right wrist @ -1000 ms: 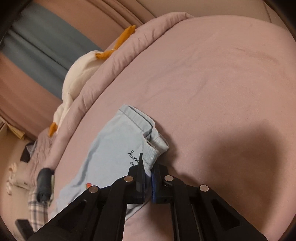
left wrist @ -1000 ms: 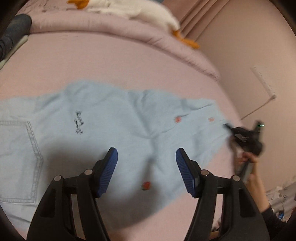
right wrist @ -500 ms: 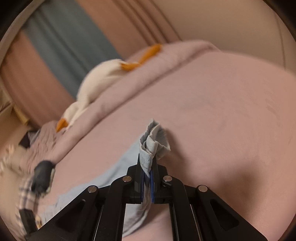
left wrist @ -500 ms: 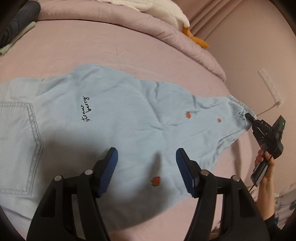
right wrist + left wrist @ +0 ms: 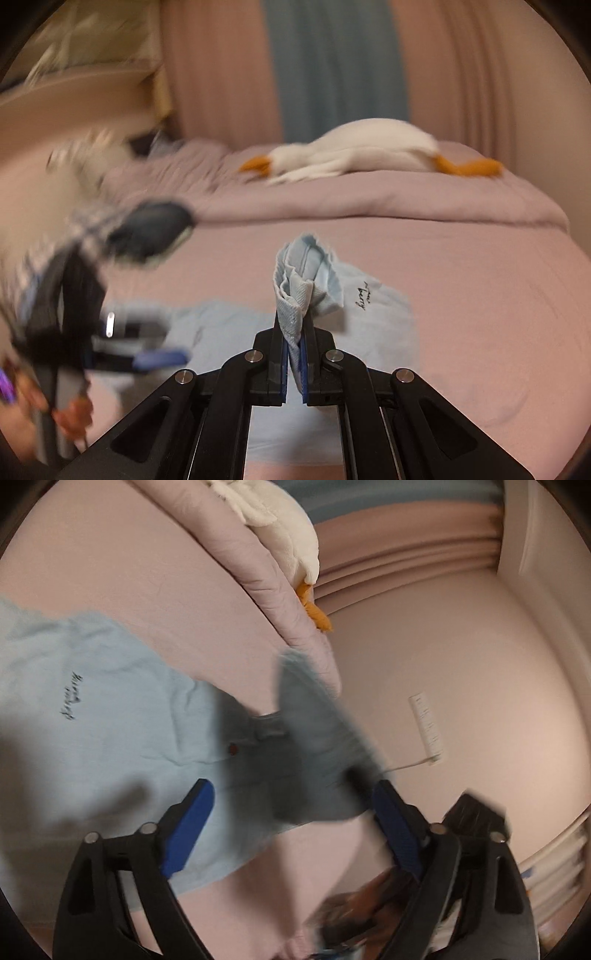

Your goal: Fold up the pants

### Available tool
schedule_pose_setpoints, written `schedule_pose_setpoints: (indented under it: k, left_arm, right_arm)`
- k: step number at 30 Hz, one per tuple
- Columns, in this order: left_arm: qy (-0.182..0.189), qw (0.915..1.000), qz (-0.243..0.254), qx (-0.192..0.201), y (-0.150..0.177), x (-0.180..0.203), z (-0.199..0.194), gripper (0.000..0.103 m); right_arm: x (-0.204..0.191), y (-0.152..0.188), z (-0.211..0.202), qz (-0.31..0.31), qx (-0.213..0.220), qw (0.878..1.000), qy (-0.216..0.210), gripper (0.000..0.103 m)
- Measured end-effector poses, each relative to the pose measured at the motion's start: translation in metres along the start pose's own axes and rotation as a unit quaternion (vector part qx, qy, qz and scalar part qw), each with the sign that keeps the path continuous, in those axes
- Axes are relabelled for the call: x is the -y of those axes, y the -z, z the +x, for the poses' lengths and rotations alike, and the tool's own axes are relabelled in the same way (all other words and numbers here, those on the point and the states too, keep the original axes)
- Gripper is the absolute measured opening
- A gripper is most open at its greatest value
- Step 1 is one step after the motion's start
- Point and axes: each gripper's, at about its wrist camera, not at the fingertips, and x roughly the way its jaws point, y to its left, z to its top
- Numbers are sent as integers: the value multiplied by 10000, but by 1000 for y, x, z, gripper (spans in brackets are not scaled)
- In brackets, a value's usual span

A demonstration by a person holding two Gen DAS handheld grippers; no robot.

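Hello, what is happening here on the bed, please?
A person is folding light blue pants on a pink bed with a gripper in each hand. The right gripper is shut on the hem of one leg and holds it lifted above the rest of the pants. The left gripper hangs over the pants with nothing between its fingers, which are opening. A plush goose lies at the far end.

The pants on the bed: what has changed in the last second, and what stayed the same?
The right gripper, shut on the hem of the pants throughout, has lifted that leg end off the bed and carried it back over the rest of the pants towards the left gripper. The left gripper's jaws are opening, with nothing pressed between them. The waist part stays flat, and the plush goose has not moved.
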Motion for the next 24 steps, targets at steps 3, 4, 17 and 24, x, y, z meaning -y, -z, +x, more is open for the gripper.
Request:
schedule_pose_setpoints:
  k: [3, 4, 17, 24]
  left_arm:
    - [20, 9982, -545, -259, -6, -21, 15, 97]
    - [30, 9967, -745, -307, -9, -27, 18, 96]
    - [-913, 9951, -125, 368, -17, -40, -51, 18]
    - [-1952, 9801, -57, 351, -16, -60, -78, 51]
  right_arm:
    - [-42, 15, 23, -528, -220, 9983, -125, 3]
    - [-50, 18, 27, -612, -272, 9976, -166, 3]
    - [-122, 38, 47, -1665, -479, 9841, -386, 3]
    - [-112, 57, 73, -1178, -1633, 9740, -1040, 26]
